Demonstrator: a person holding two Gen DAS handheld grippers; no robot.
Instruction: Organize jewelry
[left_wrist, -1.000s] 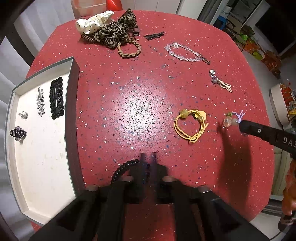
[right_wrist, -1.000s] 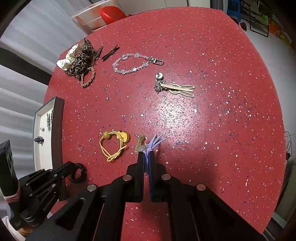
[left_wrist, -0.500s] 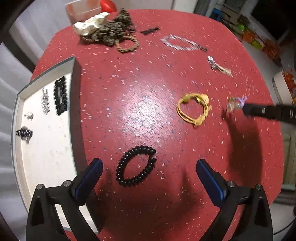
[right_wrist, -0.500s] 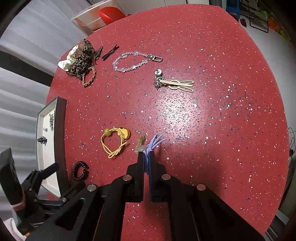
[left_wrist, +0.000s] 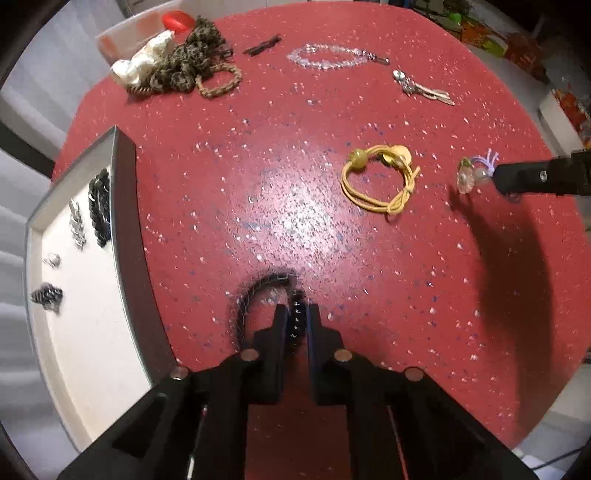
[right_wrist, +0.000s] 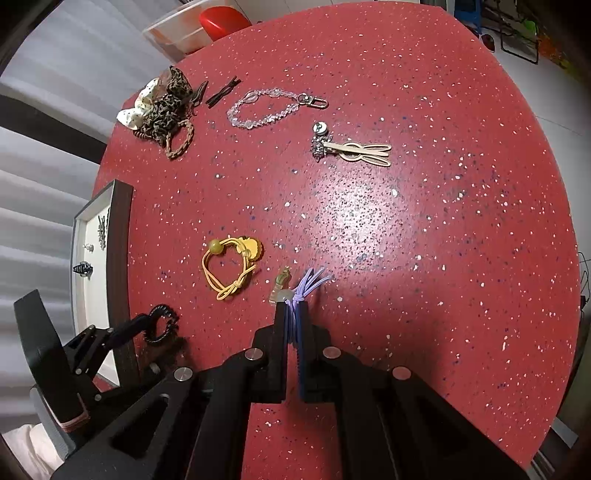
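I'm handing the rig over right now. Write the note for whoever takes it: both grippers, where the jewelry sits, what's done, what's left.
Left gripper: jaws have just closed on the black coil hair tie, beside the tray.
Right gripper: shut on the purple hair tie, at the table.
Done: four small dark and silver pieces lie in the tray.
Left: the two held ties, the yellow hair tie, bunny clip, clear bead chain, black clips and scrunchie pile.

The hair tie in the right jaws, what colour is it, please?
Lilac hair tie with a clear charm; right wrist view shows it best.
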